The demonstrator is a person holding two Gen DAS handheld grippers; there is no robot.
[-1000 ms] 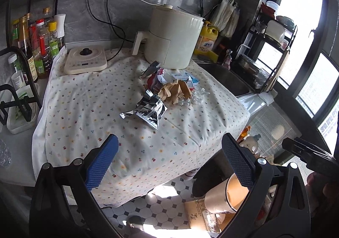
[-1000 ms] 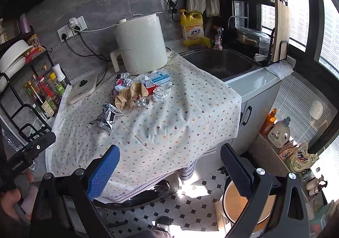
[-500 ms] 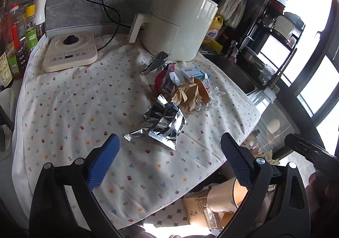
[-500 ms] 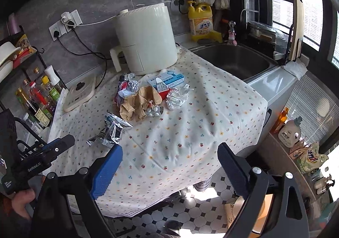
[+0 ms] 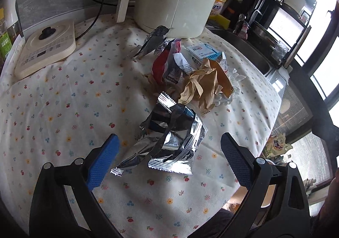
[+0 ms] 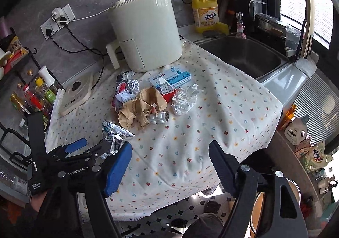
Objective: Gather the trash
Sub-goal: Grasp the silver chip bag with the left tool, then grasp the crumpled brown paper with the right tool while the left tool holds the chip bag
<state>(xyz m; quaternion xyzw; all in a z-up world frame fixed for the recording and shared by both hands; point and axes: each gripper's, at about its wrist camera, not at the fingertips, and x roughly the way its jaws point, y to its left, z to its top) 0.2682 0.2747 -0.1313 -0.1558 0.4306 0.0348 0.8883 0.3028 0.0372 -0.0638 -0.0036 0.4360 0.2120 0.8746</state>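
A crumpled silver foil wrapper (image 5: pixel 169 136) lies on the flowered tablecloth (image 5: pixel 63 98). My left gripper (image 5: pixel 169 159) is open, its fingers on either side of the wrapper's near end; it also shows in the right wrist view (image 6: pixel 93 144). Behind lies a trash pile: crumpled brown paper (image 5: pixel 201 87), a red packet (image 5: pixel 159 66), a blue-white box (image 5: pixel 203 51), a grey foil bag (image 5: pixel 152 43). The right wrist view shows the brown paper (image 6: pixel 137 108), a pill blister (image 6: pixel 157 118) and clear plastic (image 6: pixel 182 100). My right gripper (image 6: pixel 169 166) is open and empty above the table's front edge.
A cream air fryer (image 6: pixel 146 32) stands at the back with a flat cooker (image 5: pixel 42 49) to its left. Bottles (image 6: pixel 36 94) fill a rack at left. A sink (image 6: pixel 243 56) lies at right. A bin (image 6: pixel 275 206) stands on the floor below.
My left gripper has moved forward and down to the silver wrapper, which now lies between its fingers. My right gripper has moved a little closer to the table.
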